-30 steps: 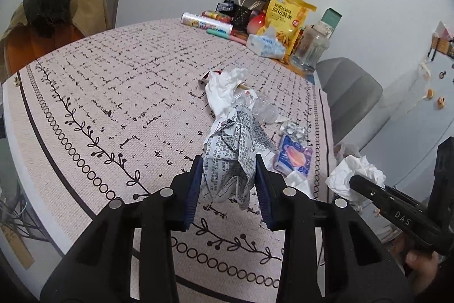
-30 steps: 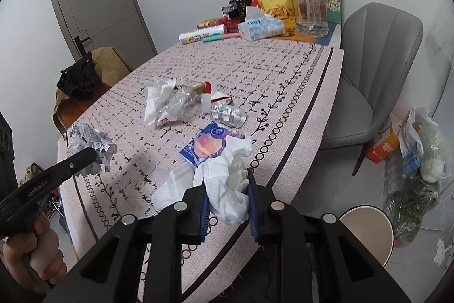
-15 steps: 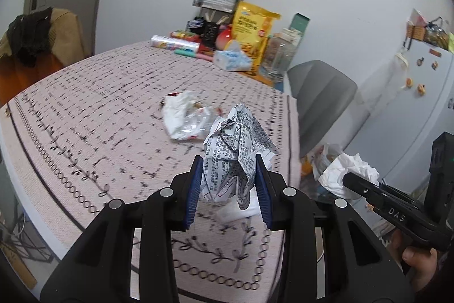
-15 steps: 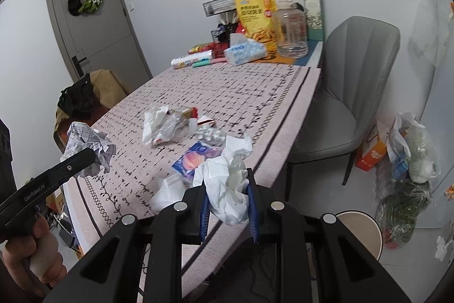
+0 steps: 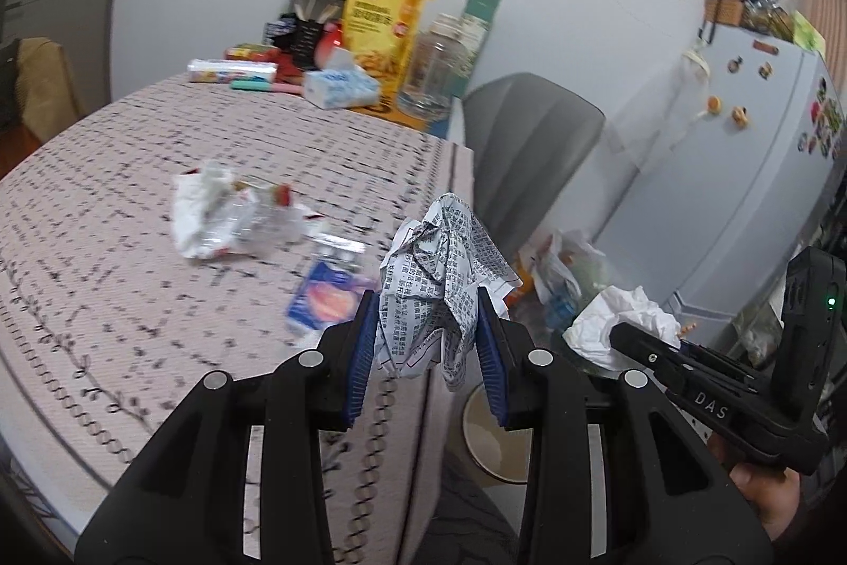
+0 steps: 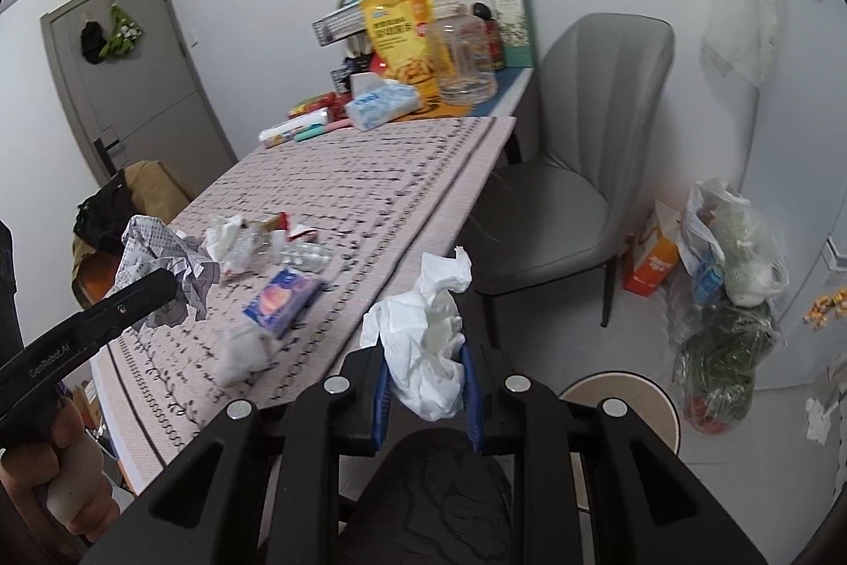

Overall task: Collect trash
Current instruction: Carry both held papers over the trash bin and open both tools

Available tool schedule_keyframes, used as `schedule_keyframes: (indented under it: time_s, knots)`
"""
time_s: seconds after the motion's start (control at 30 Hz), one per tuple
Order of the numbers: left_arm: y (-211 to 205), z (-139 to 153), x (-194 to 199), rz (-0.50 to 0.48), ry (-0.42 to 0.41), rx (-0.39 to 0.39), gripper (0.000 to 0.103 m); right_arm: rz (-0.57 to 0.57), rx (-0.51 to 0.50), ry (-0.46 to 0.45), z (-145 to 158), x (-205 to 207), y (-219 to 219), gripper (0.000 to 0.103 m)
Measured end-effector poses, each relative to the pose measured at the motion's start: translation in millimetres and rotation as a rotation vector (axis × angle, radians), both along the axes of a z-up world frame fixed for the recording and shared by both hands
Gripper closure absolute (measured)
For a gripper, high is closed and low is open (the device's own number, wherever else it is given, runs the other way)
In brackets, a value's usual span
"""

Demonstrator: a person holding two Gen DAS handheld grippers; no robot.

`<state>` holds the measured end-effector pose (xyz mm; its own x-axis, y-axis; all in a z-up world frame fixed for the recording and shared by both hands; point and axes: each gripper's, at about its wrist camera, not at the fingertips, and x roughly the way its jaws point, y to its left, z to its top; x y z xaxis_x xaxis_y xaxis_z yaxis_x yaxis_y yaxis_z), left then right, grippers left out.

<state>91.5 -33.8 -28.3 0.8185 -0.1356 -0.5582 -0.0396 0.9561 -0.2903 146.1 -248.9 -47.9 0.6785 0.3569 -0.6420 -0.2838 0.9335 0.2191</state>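
Now, left claw [image 5: 427, 342] clamped on a crumpled printed paper wad [image 5: 442, 279], held in the air past the counter [image 5: 106, 205] edge — blue pads pressing both sides. Right claw [image 6: 426, 398] clamped on a white tissue wad [image 6: 423, 332], likewise held off the counter's near edge, above the floor side. Below both claws a round bin [image 6: 643, 393] shows only in part: its rim is cut off by claw arms in both views, and its contents cannot be made out. On the counter, near the edge, remaining litter — a crumpled white-and-clear wrapper heap [image 6: 238, 239], a blister pack [image 6: 307, 255], a blue-and-pink packet [image 6: 280, 297], a small tissue ball [image 6: 241, 350]. Left view is motion-blurred, so the litter's details there are hard to read. Grey chair [image 6: 582, 152] stands beside the counter; plastic bags [image 6: 730, 247] sit on the floor by the fridge, contents unclear.
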Motion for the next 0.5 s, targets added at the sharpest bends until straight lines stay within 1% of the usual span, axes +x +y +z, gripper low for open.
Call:
schedule_keyframes:
  time_s: [0.23, 0.5]
  knots:
    - [-34.0, -11.3, 32.5, -0.07, 0.043, 0.0, 0.067, -0.068, 0.005, 0.029, -15.9, 9.3, -31.9, 0.08]
    - [-71.0, -29.8, 63.7, -0.132, 0.101, -0.005, 0.067, -0.133, 0.017, 0.076, -43.8, 22.6, -68.5, 0.081]
